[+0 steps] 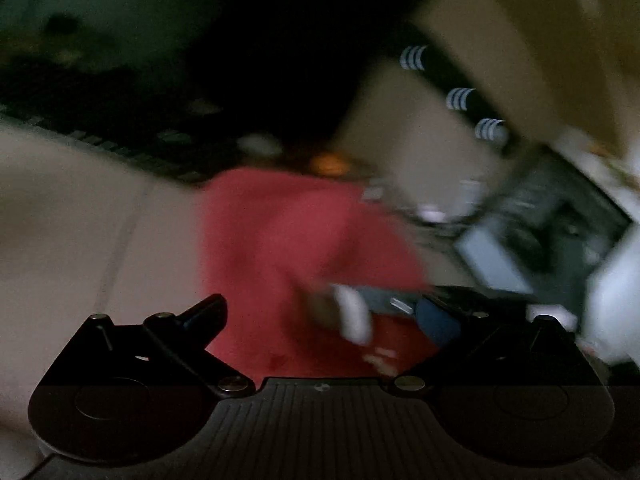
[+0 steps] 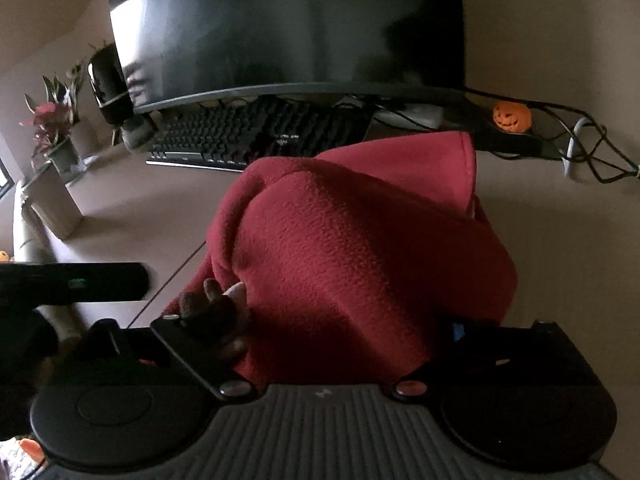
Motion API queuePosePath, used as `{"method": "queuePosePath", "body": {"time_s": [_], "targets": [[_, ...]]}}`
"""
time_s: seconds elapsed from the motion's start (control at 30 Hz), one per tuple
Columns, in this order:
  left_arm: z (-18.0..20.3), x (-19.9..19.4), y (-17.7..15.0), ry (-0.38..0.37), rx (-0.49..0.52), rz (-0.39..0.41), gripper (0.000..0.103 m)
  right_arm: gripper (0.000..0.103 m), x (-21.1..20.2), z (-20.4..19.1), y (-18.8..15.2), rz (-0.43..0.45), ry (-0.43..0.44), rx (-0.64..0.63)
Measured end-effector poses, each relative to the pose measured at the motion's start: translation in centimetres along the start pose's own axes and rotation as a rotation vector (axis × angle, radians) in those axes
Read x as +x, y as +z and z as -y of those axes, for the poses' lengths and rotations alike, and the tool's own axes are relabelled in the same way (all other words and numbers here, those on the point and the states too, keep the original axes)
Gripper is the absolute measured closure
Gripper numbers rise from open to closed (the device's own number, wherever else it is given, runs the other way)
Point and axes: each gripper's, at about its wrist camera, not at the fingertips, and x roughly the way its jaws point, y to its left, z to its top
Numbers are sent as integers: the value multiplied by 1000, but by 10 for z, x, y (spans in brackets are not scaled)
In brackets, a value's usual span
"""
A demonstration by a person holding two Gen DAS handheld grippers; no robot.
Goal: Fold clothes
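Red fleece garment (image 2: pixel 360 248) heaped on the bench (image 2: pixel 140 208), bunched into a tall rounded mound right in front of the right tongs (image 2: pixel 316 324). Right tongs spread wide, not clamped; fleece bulges into the gap and covers the right finger, with only a bit of blue pad showing. Small brown-and-white lump (image 2: pixel 218 300) sits at the fleece edge just beside the left finger; can't tell what it is. Left wrist view is heavily blurred: left tongs (image 1: pixel 324 304) also spread wide with nothing visibly pinched, and the red fabric lies past and between the fingers. White and grey-blue smears cross that gap, unidentifiable. Bench is tan, with a dark seam line running under the garment's left side. Behind the mound is a black keyboard (image 2: pixel 240 136), touching or nearly touching the far edge of the fleece; can't tell which. Above the keyboard is a wide dark monitor (image 2: pixel 280 28), screen off. Right of the keyboard is an orange pumpkin figure (image 2: pixel 512 117) on a dark strip, with black cables (image 2: pixel 592 152) tangled further right. Far left are potted plants (image 2: pixel 52 128), one with reddish leaves.
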Motion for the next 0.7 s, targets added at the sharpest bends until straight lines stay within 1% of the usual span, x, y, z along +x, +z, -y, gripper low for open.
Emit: {"method": "queuePosePath", "body": {"time_s": [0.13,0.2,0.33,0.47,0.6,0.63,0.7], "targets": [[-12,28,6,122,-32,-60,0,0,-2,12,1,-11,27,35],[-14,38,3,160,-26,-96,0,0,-5,13,-2,1,34,43],[-15,48,-3,190,-5,-141,0,0,-4,15,-9,70,20,88],[-16,52,-4,227,20,-147,0,0,-1,25,-9,47,27,185],[-12,57,-6,243,46,-141,0,0,0,34,6,-54,80,156],[-12,59,-6,246,43,-141,0,0,-4,39,11,-63,99,158],[-13,62,-4,250,32,-143,0,0,-20,52,16,-10,102,188]]}}
